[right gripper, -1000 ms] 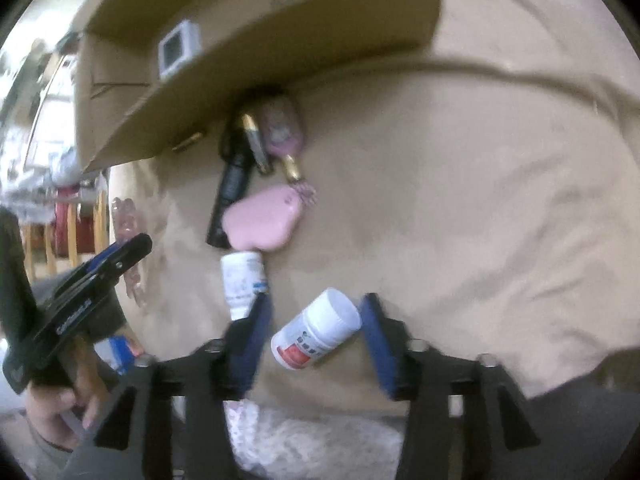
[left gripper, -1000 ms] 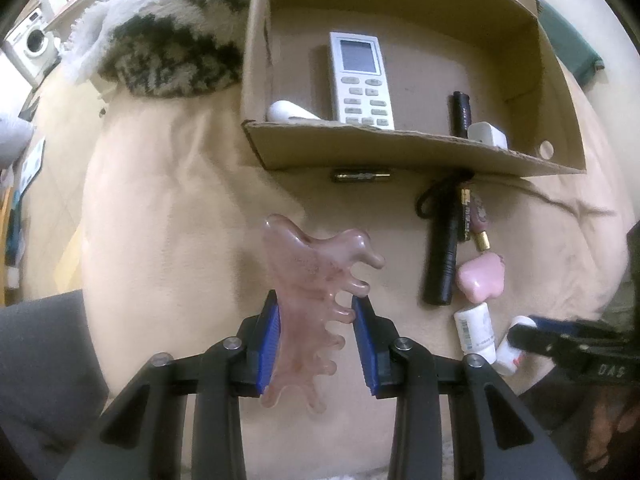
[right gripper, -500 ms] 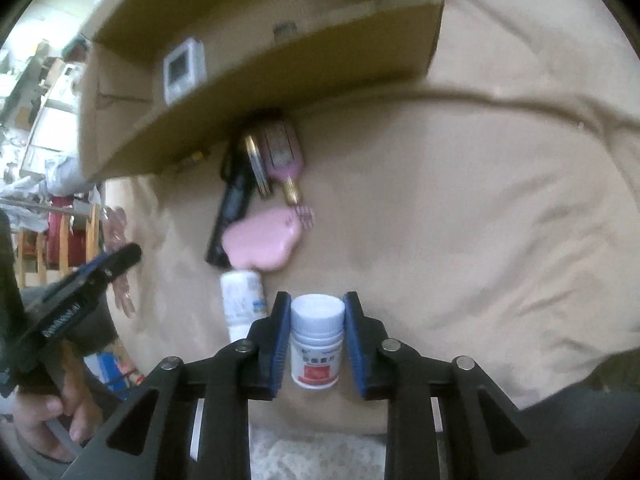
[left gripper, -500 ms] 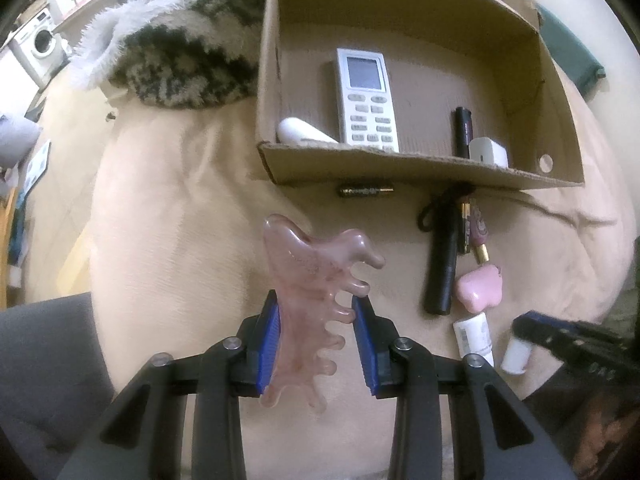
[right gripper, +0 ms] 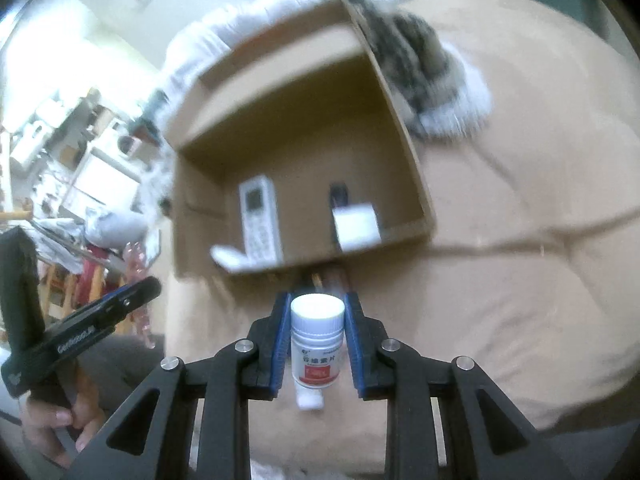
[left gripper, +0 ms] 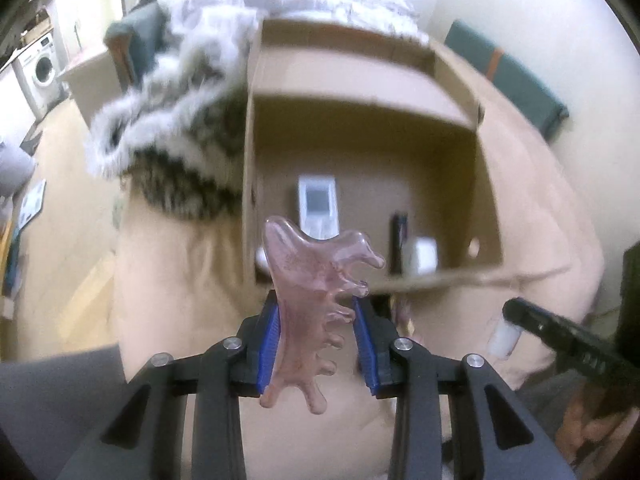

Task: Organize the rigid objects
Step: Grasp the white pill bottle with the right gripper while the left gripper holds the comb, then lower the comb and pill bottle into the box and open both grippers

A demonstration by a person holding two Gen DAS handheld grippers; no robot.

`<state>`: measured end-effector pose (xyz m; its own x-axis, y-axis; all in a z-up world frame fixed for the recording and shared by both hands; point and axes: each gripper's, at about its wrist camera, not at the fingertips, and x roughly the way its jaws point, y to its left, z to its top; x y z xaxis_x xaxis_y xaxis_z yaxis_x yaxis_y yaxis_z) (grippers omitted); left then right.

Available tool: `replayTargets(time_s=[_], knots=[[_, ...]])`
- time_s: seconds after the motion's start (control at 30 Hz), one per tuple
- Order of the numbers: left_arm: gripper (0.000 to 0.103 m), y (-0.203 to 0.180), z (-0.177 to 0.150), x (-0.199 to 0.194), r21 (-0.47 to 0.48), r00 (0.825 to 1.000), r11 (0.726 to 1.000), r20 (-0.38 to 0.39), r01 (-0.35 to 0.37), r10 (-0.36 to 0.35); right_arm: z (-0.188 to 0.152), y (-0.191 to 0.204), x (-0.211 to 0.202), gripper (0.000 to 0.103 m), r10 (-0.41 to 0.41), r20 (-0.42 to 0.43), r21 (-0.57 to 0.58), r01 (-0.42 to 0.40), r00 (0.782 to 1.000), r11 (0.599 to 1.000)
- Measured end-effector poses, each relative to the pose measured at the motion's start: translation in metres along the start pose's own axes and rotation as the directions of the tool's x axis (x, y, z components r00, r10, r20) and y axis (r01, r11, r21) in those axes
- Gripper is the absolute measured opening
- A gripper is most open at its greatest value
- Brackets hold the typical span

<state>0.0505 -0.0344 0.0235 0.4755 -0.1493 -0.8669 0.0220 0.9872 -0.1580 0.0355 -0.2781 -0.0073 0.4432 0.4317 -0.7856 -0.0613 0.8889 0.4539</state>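
My left gripper (left gripper: 316, 340) is shut on a pink stone massage comb (left gripper: 312, 280), held up in front of the open cardboard box (left gripper: 452, 108). My right gripper (right gripper: 317, 340) is shut on a white pill bottle (right gripper: 317, 340) with a red label, lifted off the beige cushion (right gripper: 520, 280) just before the box (right gripper: 404, 136). In the box lie a white remote (right gripper: 259, 220), a black stick (right gripper: 338, 196), a white cube (right gripper: 356, 226) and a white tube (right gripper: 228, 258).
A furry grey-white blanket (left gripper: 180, 92) lies left of and behind the box. More small items lie on the cushion under the box's front edge, mostly hidden. The left gripper shows at the left of the right wrist view (right gripper: 80, 336).
My right gripper closed on the pill bottle and lifted it. Both grippers rose and moved toward the box, so its inside now faces them.
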Motion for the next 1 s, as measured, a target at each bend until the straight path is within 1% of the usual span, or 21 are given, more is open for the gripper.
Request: replayTargets(time_s=[0.03, 0.1, 0.23, 0.37, 0.47, 0.57, 0.63, 0.73, 0.8, 0.9, 1.0], knots=[[0.032, -0.003, 0.013, -0.001, 0.004, 1.0, 1.0, 0.014, 0.002, -0.002, 0.007, 0.003, -0.002, 0.027, 0.004, 0.01, -0.012, -0.004, 1.0, 1.0], [0.032, -0.009, 0.027, 0.003, 0.014, 1.0, 1.0, 0.031, -0.002, 0.002, 0.025, 0.009, -0.004, 0.027, 0.011, 0.032, -0.043, -0.01, 0.999, 0.999], [0.032, -0.022, 0.057, 0.017, 0.039, 0.999, 0.999, 0.047, 0.001, -0.003, 0.061, 0.023, 0.009, 0.027, 0.014, 0.043, -0.095, -0.009, 0.999, 0.995], [0.032, -0.029, 0.07, 0.038, 0.058, 0.999, 0.998, 0.036, -0.014, 0.012, 0.091, 0.032, 0.025, 0.027, -0.006, 0.039, -0.149, 0.011, 0.999, 0.989], [0.032, -0.032, 0.076, 0.059, 0.073, 0.999, 0.997, 0.022, -0.032, 0.031, 0.104, 0.033, 0.04, 0.027, -0.005, 0.031, -0.159, 0.01, 1.0, 0.987], [0.032, -0.032, 0.073, 0.074, 0.076, 0.999, 0.996, 0.013, -0.039, 0.038, 0.107, 0.029, 0.057, 0.028, -0.012, 0.024, -0.158, 0.015, 1.0, 0.987], [0.032, -0.03, 0.069, 0.087, 0.064, 1.0, 0.998, -0.006, -0.023, 0.024, 0.1, 0.022, 0.067, 0.027, -0.017, 0.017, -0.141, 0.019, 1.0, 0.99], [0.032, -0.027, 0.062, 0.1, 0.043, 0.999, 0.999, -0.017, -0.027, 0.028, 0.091, 0.012, 0.084, 0.027, -0.041, -0.027, -0.11, 0.037, 0.999, 0.993], [0.032, -0.029, 0.06, 0.107, 0.05, 0.999, 0.998, -0.025, -0.03, 0.032, 0.088, 0.008, 0.092, 0.027, -0.054, -0.05, -0.109, 0.049, 0.997, 0.993], [0.032, -0.033, 0.059, 0.112, 0.072, 0.999, 0.996, -0.019, -0.046, 0.048, 0.086, 0.007, 0.103, 0.028, -0.086, -0.077, -0.126, 0.076, 0.993, 0.989], [0.032, -0.033, 0.058, 0.115, 0.065, 0.999, 0.996, -0.008, -0.053, 0.054, 0.087, 0.004, 0.113, 0.028, -0.105, -0.099, -0.126, 0.092, 0.989, 0.988]])
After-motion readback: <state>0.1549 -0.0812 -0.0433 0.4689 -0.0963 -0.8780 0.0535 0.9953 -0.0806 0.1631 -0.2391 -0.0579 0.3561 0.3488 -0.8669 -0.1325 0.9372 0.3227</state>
